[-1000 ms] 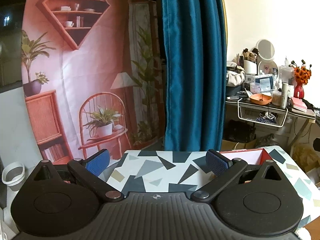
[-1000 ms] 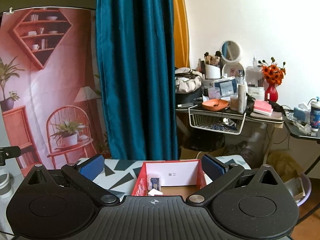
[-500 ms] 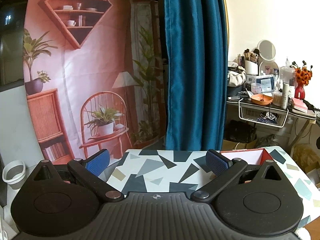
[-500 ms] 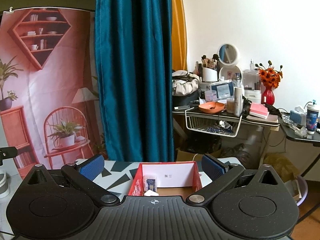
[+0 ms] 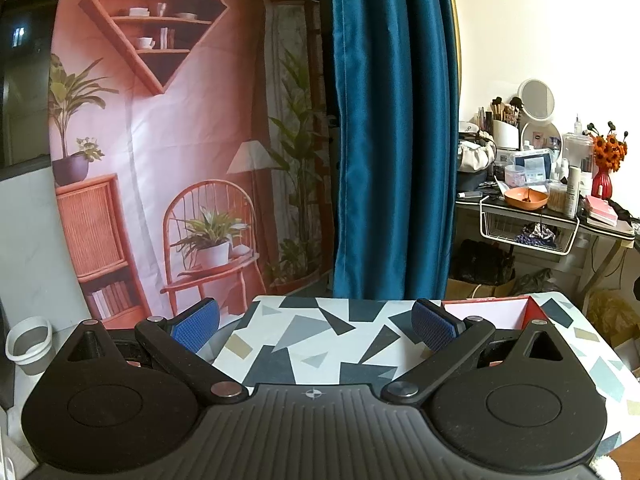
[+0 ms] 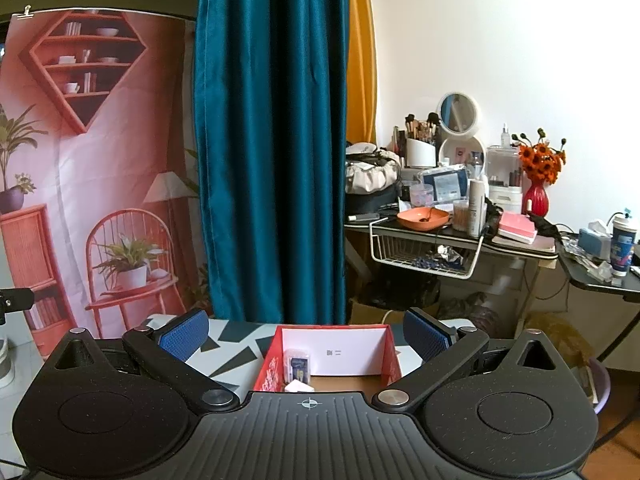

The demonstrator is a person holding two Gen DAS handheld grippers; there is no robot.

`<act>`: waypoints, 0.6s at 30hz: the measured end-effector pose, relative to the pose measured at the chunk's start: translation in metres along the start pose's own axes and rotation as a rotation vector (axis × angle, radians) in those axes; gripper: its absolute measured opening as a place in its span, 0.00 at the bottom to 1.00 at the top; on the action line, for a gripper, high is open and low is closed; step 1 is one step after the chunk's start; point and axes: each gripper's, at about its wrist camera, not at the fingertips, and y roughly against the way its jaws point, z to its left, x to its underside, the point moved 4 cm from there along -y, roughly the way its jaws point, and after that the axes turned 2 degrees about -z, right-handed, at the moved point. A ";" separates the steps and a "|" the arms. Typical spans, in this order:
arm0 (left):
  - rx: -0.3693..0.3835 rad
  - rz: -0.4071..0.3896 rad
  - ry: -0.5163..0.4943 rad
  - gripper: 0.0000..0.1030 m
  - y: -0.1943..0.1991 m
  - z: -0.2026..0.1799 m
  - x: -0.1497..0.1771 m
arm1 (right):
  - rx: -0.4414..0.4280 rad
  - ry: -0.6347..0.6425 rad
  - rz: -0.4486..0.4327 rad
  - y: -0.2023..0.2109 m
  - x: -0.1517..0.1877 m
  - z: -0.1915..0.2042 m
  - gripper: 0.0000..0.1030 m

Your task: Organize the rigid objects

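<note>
An open red cardboard box with a white inner lining (image 6: 340,350) sits upright on the counter, holding a small blue-labelled packet (image 6: 299,366) standing against its left wall above a white piece (image 6: 298,387).

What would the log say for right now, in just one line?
left gripper: open, empty | right gripper: open, empty | red box: on table, small items inside

Empty, spread left tongs (image 5: 316,326) above table (image 5: 320,344)

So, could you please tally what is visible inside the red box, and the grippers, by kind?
Red box: 1
Small blue-labelled packet in it: 1
White item, partly hidden: 1
Open grippers: 2, left, right
Total: 5
</note>
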 end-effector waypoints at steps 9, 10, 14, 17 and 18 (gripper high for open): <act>-0.004 0.000 0.001 1.00 0.001 -0.001 0.000 | 0.000 0.001 -0.001 0.000 0.000 0.000 1.00; -0.004 0.001 0.002 1.00 0.001 -0.001 0.000 | 0.002 0.000 -0.001 0.000 0.000 -0.001 1.00; -0.006 0.002 0.000 1.00 0.001 -0.001 0.000 | 0.000 0.000 0.000 0.000 0.000 -0.002 1.00; -0.007 0.003 0.001 1.00 0.001 -0.001 0.000 | -0.003 0.003 -0.001 0.000 0.000 -0.003 1.00; -0.008 0.003 0.001 1.00 0.001 0.000 0.000 | -0.004 0.004 -0.001 0.000 0.000 -0.004 1.00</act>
